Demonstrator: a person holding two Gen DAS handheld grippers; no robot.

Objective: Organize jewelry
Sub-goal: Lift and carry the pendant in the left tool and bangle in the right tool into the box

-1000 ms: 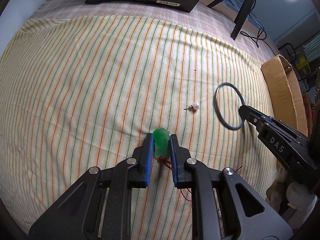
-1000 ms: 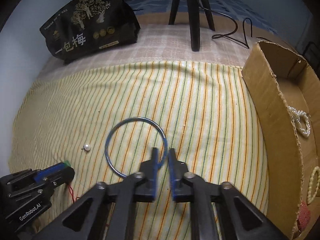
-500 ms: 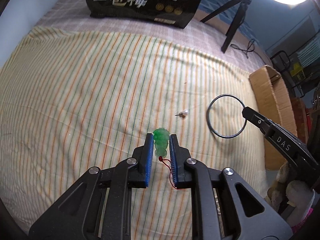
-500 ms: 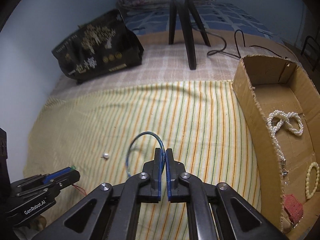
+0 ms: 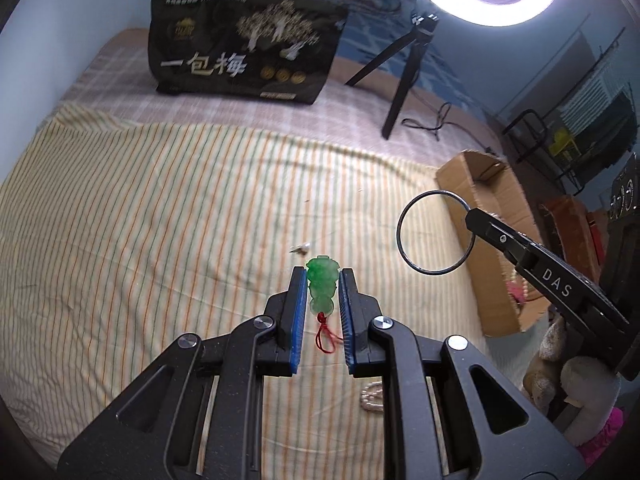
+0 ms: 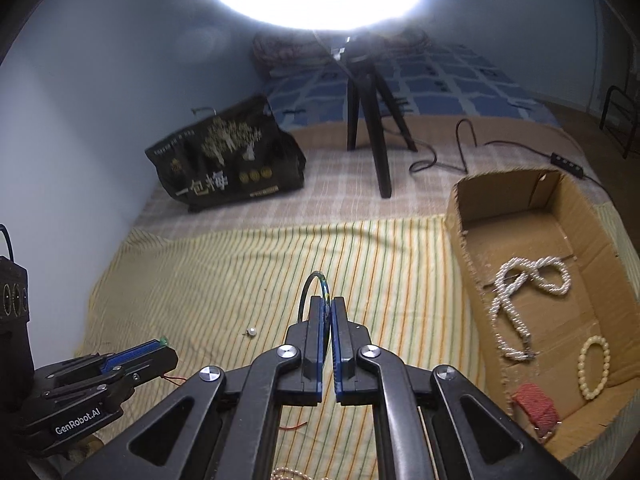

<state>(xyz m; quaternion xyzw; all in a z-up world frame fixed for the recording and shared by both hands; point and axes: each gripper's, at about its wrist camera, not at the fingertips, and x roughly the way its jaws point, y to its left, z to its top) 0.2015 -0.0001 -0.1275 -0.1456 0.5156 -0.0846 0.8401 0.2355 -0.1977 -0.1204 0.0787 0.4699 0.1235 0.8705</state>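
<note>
The left hand-held gripper [image 5: 323, 280] is pinching the green pendant [image 5: 322, 285] clear of the bed [image 5: 140, 220], its red cord dangling. The right hand-held gripper [image 6: 327, 305] is clamping the bangle [image 6: 314, 292] upright, both probably heading for the box [image 6: 460, 216] where pearls are lying.

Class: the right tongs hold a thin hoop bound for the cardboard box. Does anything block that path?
Nothing visible does. The hoop in the right tongs hangs above the cloth; only the near wall of the cardboard box lies between.
</note>
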